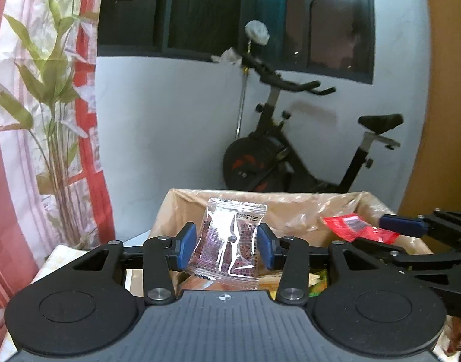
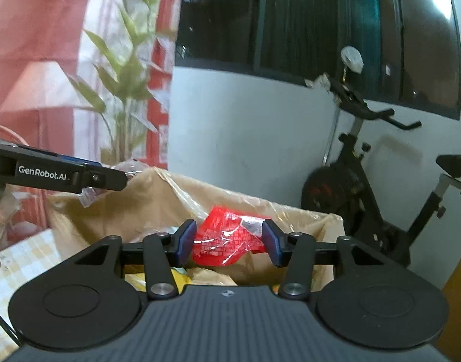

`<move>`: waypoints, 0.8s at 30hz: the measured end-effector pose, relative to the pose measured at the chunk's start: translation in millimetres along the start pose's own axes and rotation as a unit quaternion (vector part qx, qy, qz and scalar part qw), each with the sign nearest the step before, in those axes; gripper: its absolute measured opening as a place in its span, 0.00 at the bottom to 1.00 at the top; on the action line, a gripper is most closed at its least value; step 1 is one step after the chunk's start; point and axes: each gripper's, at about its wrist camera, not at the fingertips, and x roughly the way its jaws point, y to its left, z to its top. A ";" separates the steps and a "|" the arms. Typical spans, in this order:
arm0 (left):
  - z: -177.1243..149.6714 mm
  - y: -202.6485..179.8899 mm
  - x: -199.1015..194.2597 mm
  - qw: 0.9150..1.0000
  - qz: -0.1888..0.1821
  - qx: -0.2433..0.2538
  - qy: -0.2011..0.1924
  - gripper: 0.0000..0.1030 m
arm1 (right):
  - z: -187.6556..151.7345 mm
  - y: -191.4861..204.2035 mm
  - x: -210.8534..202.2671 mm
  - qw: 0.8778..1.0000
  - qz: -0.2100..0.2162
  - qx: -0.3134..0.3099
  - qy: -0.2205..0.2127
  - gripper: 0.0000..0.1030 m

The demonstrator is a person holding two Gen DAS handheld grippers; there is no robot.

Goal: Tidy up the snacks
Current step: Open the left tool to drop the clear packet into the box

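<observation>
A clear snack packet (image 1: 230, 241) with dark purple print stands upright between the blue pads of my left gripper (image 1: 227, 247). It looks flat and unpinched, its edges just at the pads, so the jaws are open around it. My right gripper (image 2: 228, 242) is shut on a crumpled red snack packet (image 2: 227, 238). Both grippers hover over a cardboard box (image 1: 176, 202) lined with clear plastic. In the left wrist view the red packet (image 1: 357, 227) and a blue finger (image 1: 402, 224) of the right gripper show at the right. My left gripper (image 2: 109, 179) reaches in from the left of the right wrist view.
Several snack packs (image 2: 182, 274) lie inside the box (image 2: 290, 211). An exercise bike (image 1: 290, 157) stands behind it against a grey wall under a dark window. A curtain and a leafy plant (image 1: 52, 96) are at the left. A checked surface (image 2: 25, 259) lies beside the box.
</observation>
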 end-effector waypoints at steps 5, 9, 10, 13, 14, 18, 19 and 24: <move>-3.8 -0.6 -3.8 1.000 -0.003 0.004 0.003 0.66 | -3.0 -6.6 5.2 0.999 -0.018 0.011 0.033 0.53; -3.9 -1.1 -15.3 1.000 -0.003 0.009 0.000 0.71 | -6.3 -14.0 -0.7 0.999 -0.025 0.025 0.040 0.61; -3.9 -1.4 -19.0 1.000 -0.006 0.011 -0.003 0.71 | -6.3 -15.7 -3.9 0.998 -0.025 0.030 0.040 0.61; -3.9 -3.1 -33.0 1.000 -0.006 0.017 -0.013 0.71 | -7.3 -18.2 -15.8 0.998 -0.021 0.040 0.036 0.61; -4.4 -4.0 -38.1 1.000 -0.006 0.016 -0.017 0.71 | -7.7 -18.6 -20.0 0.998 -0.020 0.043 0.034 0.61; -8.2 -5.5 -55.7 1.000 -0.010 0.011 -0.021 0.71 | -6.5 -18.1 -35.4 0.998 -0.017 0.052 0.027 0.63; -9.9 -5.9 -59.7 1.000 -0.009 0.010 -0.021 0.71 | -6.7 -17.3 -40.0 0.998 -0.015 0.055 0.025 0.63; -22.9 -3.1 -82.0 1.000 -0.011 -0.002 -0.028 0.71 | -9.0 -7.4 -58.1 0.998 -0.008 0.055 0.016 0.63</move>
